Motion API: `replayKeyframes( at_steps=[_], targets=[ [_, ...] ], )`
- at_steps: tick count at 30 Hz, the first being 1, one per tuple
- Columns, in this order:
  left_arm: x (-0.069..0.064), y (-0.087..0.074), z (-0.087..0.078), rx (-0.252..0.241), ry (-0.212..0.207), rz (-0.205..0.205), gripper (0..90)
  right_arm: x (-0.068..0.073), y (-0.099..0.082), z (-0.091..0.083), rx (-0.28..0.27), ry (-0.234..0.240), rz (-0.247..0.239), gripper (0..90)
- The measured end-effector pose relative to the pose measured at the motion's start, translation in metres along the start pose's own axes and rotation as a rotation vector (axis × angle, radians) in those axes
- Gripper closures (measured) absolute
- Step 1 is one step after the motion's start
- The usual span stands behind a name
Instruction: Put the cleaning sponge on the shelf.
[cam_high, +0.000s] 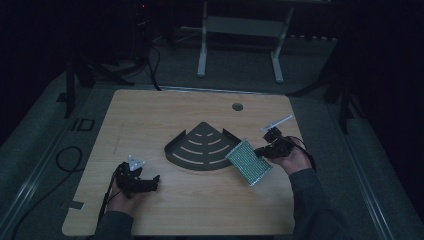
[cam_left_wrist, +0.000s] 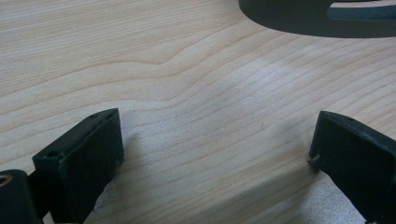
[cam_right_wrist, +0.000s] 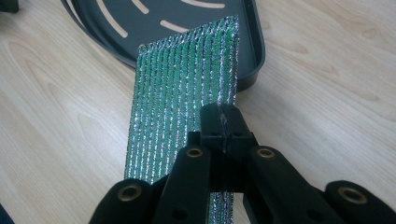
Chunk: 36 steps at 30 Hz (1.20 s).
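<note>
Partly hidden by right gripper (cam_right_wrist: 223, 122): green mesh pad (cam_right_wrist: 187, 88), clamped; left gripper (cam_left_wrist: 215, 154) wide.

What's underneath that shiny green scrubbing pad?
The green pad, pinched by the right gripper, hangs over the wooden table and the dark slotted tray's corner. That part of the tray is covered.

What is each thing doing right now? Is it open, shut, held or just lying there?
Left gripper: open, holding nothing, above bare wood.
Right gripper: shut on the sponge's edge.
Green sponge: held, tilted, far end over the tray's rim.
Dark tray: lying flat on the table, nothing lying inside.
</note>
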<state>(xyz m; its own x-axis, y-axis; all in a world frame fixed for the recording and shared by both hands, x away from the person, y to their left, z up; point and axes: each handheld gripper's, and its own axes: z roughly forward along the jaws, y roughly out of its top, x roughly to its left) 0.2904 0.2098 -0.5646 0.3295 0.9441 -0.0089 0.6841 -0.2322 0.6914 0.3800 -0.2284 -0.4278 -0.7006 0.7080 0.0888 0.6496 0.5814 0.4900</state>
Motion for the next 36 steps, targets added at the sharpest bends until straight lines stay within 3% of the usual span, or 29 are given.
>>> replayKeyframes(
  at_steps=[16, 36],
  targets=[
    [0.000, 0.000, 0.000, 0.000, 0.000, 0.000, 3.0, -0.004, 0.022, 0.004, -0.017, -0.011, -0.013, 89.4],
    [0.000, 0.000, 0.000, 0.000, 0.000, 0.000, 3.0, -0.011, 0.034, 0.012, -0.019, -0.001, -0.017, 89.5]
  ],
)
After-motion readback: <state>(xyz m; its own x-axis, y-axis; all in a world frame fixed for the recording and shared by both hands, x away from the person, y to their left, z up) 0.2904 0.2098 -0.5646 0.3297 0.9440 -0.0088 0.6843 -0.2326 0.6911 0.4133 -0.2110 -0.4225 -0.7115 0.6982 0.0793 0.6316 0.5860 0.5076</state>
